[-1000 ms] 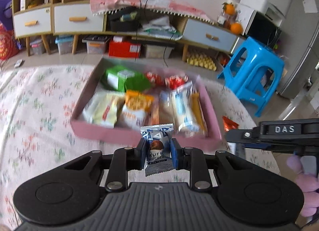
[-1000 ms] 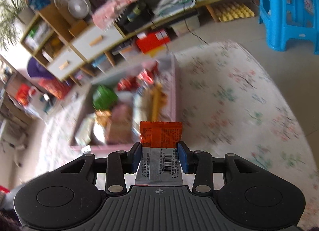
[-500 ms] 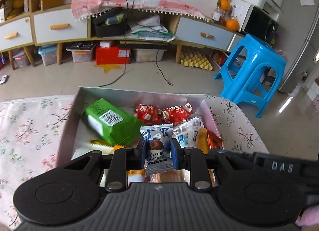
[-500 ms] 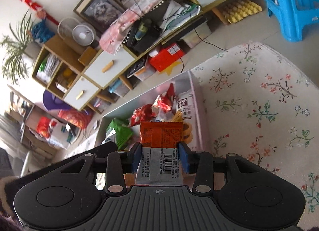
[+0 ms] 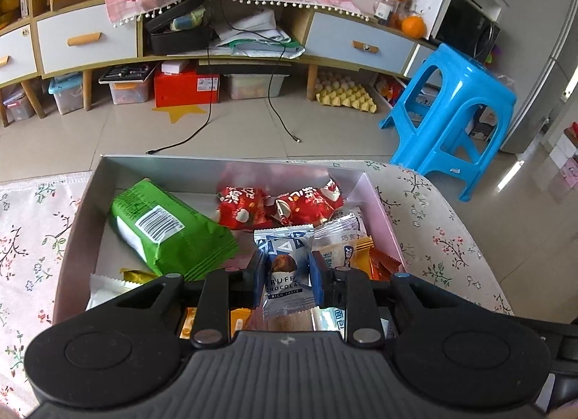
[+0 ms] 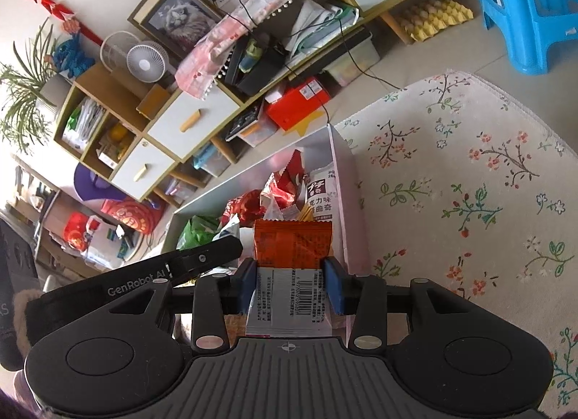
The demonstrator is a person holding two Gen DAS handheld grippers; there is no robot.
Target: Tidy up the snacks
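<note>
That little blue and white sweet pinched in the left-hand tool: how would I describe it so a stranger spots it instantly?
Find the shallow pink box on the flowered cloth. Above its near middle, the left gripper pinches a truffle chocolate. It is the only blue and white wrapper, with a brown ball pictured on it, between the big green packet and the orange ones.
</note>
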